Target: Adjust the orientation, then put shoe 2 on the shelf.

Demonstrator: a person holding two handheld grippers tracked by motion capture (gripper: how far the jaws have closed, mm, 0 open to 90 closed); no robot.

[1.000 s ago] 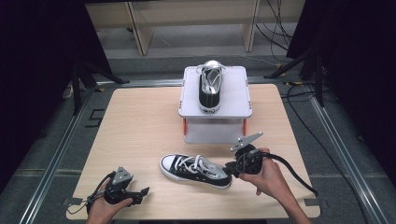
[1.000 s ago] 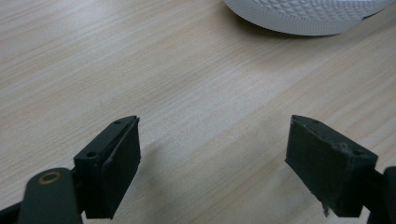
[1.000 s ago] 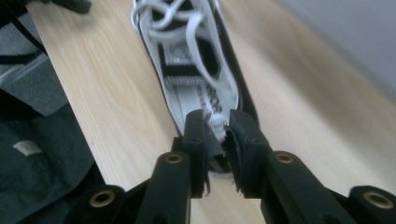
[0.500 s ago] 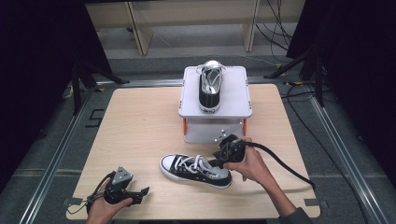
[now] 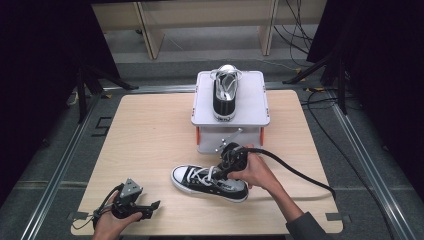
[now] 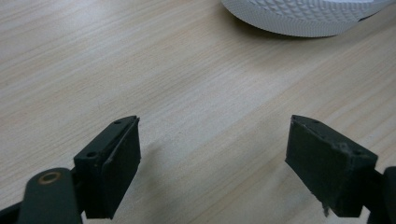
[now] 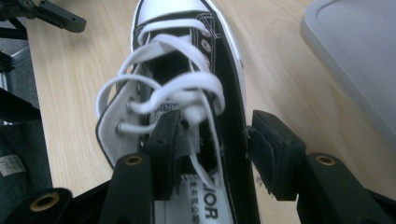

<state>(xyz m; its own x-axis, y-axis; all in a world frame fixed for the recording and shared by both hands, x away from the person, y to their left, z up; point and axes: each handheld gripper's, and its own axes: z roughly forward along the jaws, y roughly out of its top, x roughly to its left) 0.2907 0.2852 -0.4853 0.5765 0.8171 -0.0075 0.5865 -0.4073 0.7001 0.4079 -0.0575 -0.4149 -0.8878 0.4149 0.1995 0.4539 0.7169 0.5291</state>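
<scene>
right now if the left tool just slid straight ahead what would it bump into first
Probably the white sole of the shoe lying ahead of the left tool; bare table lies between them, though depth is hard to judge.

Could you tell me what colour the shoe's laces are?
White laces, clearest in the right gripper view.

The wooden table [image 5: 150, 135] carries a black sneaker [image 5: 207, 182] lying directly under the right gripper [image 5: 227, 162], its toe pointing towards the left gripper [image 5: 145, 209]. A grey box [image 5: 252, 107] stands just beyond the right gripper, well apart from the left one.
</scene>
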